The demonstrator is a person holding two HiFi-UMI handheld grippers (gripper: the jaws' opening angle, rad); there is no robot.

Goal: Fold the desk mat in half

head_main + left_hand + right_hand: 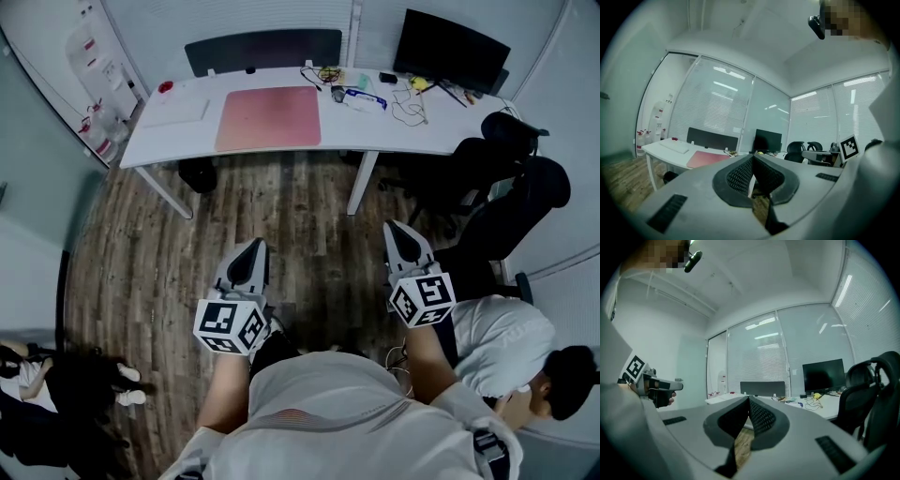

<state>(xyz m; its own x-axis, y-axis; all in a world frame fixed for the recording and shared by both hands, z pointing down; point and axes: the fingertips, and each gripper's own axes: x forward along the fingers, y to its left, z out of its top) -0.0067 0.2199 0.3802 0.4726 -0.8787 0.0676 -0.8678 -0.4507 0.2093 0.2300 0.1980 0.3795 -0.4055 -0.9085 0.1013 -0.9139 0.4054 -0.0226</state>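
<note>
The pink desk mat (272, 117) lies flat and unfolded on the white desk (422, 131) at the far side of the room; in the left gripper view the desk mat (707, 158) shows as a thin pink strip. Both grippers are held well short of the desk, over the wooden floor. My left gripper (255, 247) is shut with nothing between its jaws, and its tips meet in its own view (752, 157). My right gripper (399, 229) is also shut and empty, its tips meeting in its own view (749, 399).
A white keyboard (176, 111) lies left of the mat. Cables and small items (408, 98) sit to its right, below a dark monitor (452, 49). Black office chairs (511, 178) stand at the right. One person (525, 361) sits at lower right, another (56, 375) at lower left.
</note>
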